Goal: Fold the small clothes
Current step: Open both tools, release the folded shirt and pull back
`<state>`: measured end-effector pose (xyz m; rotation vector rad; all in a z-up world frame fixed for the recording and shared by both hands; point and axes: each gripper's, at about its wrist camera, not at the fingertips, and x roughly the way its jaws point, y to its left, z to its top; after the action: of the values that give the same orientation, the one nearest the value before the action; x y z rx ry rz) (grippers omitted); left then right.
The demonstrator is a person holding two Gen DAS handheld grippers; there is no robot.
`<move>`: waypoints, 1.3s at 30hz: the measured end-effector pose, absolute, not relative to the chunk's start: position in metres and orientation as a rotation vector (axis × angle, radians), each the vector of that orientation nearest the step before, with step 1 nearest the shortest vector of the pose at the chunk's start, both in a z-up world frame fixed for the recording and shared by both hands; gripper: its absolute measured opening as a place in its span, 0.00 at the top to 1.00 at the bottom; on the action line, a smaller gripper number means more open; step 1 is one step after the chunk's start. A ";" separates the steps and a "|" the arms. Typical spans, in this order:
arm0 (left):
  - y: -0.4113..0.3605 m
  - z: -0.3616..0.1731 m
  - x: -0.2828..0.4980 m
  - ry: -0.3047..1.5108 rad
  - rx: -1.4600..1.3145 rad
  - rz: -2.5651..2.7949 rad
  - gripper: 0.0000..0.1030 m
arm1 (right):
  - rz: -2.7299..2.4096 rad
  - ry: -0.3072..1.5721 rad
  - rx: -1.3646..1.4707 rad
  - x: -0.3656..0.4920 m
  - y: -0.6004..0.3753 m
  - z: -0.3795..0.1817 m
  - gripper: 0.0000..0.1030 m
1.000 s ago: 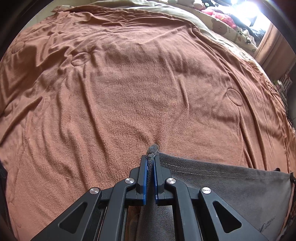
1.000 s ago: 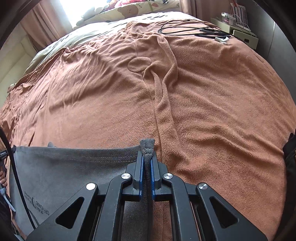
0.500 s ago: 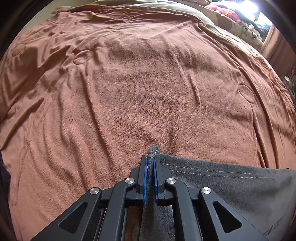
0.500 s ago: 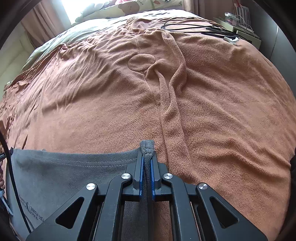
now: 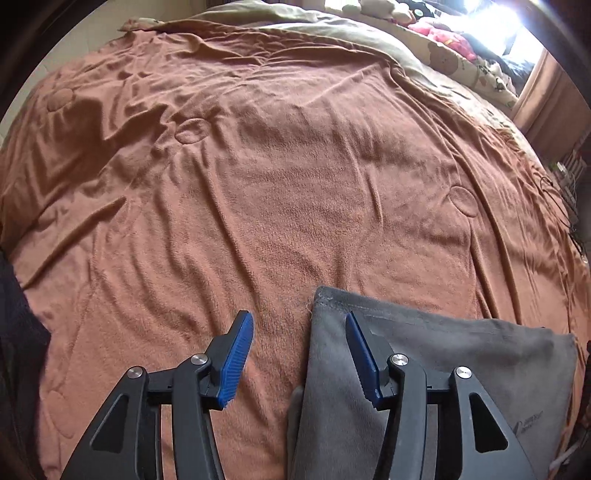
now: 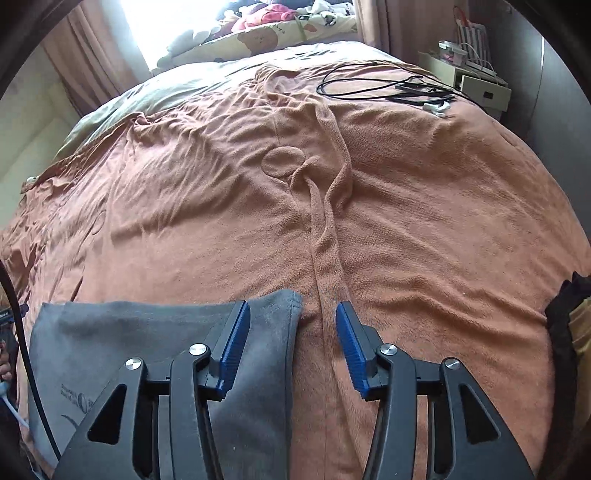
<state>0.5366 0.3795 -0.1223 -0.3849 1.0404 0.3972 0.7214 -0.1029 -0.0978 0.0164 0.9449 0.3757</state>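
1. On the bed, a rust-brown fleece blanket [image 5: 280, 192] covers nearly the whole surface, rumpled, with stitched oval patches.
2. Grey garment [image 5: 461, 354] lies flat on the blanket at the near edge, folded, with a stitched hem along its far side. Small printed logo near its lower corner in both views.
3. Left gripper [image 5: 299, 354]: jaws have just been opening and stand apart. Blue pads clear of the cloth. The garment's left corner lies below the gap, nearer the right-hand finger; nothing is pinched.
4. Right gripper [image 6: 291, 347]: jaws have likewise just been opening and now stand spread. The garment's right corner [image 6: 280, 306] lies on the blanket under the gap, by the left-hand finger. Released, no contact seen.
5. Both grippers point steeply down at the bed, one over each end of the garment's far edge.
6. A long raised ridge of blanket [image 6: 325, 236] runs away from the right gripper toward the middle of the bed.
7. Black cables [image 6: 373, 83] lie looped on the far right of the blanket, with a small white item beside them.
8. Beyond the blanket: pale olive bedding [image 5: 332, 33], a bear-print cushion [image 6: 258, 38], and a bright window with curtains.
9. Low cabinet [image 6: 476, 81] stands by the bed's far right corner.
10. Dark fabric [image 6: 565, 325] shows at the right edge of the right view; cannot tell what it is.
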 end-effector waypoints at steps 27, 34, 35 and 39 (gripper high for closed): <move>0.314 -0.068 0.353 0.887 -0.462 0.297 0.00 | 0.513 0.915 0.203 0.531 -0.207 -0.067 0.20; 0.291 -0.065 0.318 0.853 -0.498 0.252 0.00 | 0.551 0.920 0.328 0.495 -0.229 -0.079 0.15; 0.288 -0.065 0.314 0.849 -0.503 0.248 0.00 | 0.567 0.923 0.356 0.490 -0.233 -0.083 0.15; 0.276 -0.068 0.296 0.834 -0.518 0.240 0.00 | 0.578 0.923 0.422 0.471 -0.245 -0.096 0.15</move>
<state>0.2960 0.2762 -0.0681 -0.5176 0.8338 0.2404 0.4707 -0.2450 -0.0962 0.4219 0.9233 0.5778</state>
